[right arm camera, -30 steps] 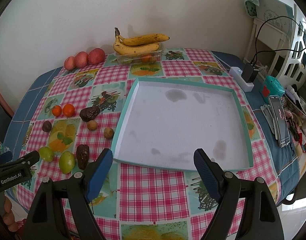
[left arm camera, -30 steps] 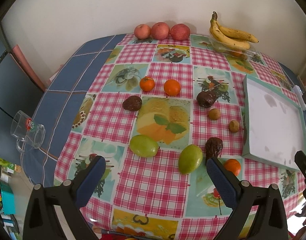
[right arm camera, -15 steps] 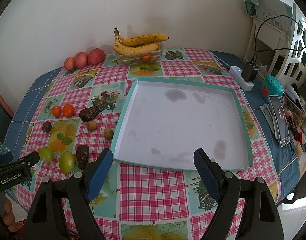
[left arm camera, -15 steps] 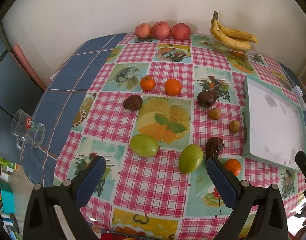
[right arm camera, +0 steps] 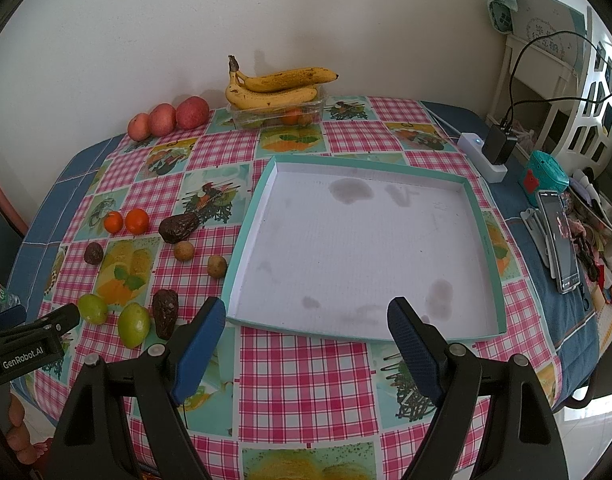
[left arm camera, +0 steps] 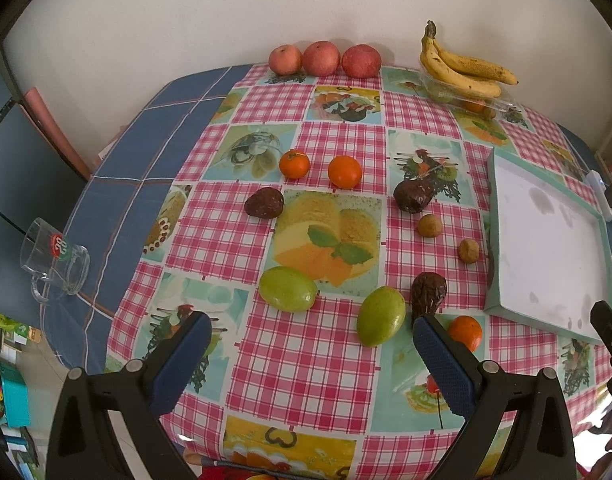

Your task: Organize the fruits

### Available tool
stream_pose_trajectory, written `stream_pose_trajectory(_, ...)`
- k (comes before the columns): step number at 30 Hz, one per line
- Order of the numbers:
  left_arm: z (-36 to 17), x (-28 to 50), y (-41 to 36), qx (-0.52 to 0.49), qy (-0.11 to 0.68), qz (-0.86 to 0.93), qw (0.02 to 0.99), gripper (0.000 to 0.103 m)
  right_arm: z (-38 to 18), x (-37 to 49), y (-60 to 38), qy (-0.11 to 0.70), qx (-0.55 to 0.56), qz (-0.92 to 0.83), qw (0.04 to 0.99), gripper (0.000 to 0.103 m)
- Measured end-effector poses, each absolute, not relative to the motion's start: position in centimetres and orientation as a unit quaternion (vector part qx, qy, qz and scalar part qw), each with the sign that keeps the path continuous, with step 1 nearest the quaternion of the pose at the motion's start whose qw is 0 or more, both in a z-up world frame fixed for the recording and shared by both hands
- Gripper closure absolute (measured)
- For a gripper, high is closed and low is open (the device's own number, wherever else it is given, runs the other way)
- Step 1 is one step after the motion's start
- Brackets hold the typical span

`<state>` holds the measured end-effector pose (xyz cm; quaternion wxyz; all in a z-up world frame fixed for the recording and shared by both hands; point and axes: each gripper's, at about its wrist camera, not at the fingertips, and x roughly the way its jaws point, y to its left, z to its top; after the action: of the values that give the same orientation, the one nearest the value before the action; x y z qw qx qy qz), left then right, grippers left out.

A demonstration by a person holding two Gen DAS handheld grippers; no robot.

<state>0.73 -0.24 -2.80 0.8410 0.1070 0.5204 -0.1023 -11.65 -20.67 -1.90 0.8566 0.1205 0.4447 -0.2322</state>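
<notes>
Left hand-held gripper [left arm camera: 309, 354] and right hand-held gripper [right arm camera: 306, 338] both spread wide, nothing held, hovering over the counter's [left arm camera: 298, 364] near edge. Loose fruit sits left of the tray [right arm camera: 250, 224]: green fruits [left arm camera: 288, 289], oranges [left arm camera: 345, 171], dark avocados [left arm camera: 427, 292]. Bananas [right arm camera: 274, 88] and apples [right arm camera: 192, 112] by the wall.

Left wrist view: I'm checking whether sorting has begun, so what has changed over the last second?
Almost nothing: the view crept slightly forward. Both the left gripper and right gripper stay open and empty. Every fruit, including the green mangoes, lies unmoved, and the tray is still empty.
</notes>
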Motion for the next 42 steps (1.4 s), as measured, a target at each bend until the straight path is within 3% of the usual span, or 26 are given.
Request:
stream_pose_trajectory(14, -3.0, 0.8, -0.2, 0.105, 0.522, -0.101, 0.84, 0.001, -2.0, -11.5, -20.5, 0.447, 0.119, -0.231, 0.856, 0.019)
stream_pose_trajectory(27, -3.4, 4.0, 4.4, -0.033, 0.519, -0.085, 0.85, 0.0, -4.4, -7.3, -17.1, 0.492, 0.173, -0.085, 0.849, 0.019)
stream_pose_trajectory(39, -5.9, 6.1, 2.3, 0.006, 0.563, -0.11, 0.819, 0.0, -8.5, -4.4, -15.8, 0.578, 0.146, -0.075, 0.8, 0.019)
stream_pose_trajectory(42, -7.0, 6.6, 2.0, 0.007, 0.579, -0.1, 0.809, 0.0, -9.4, -4.0, -15.6, 0.59, 0.146, -0.075, 0.791, 0.023)
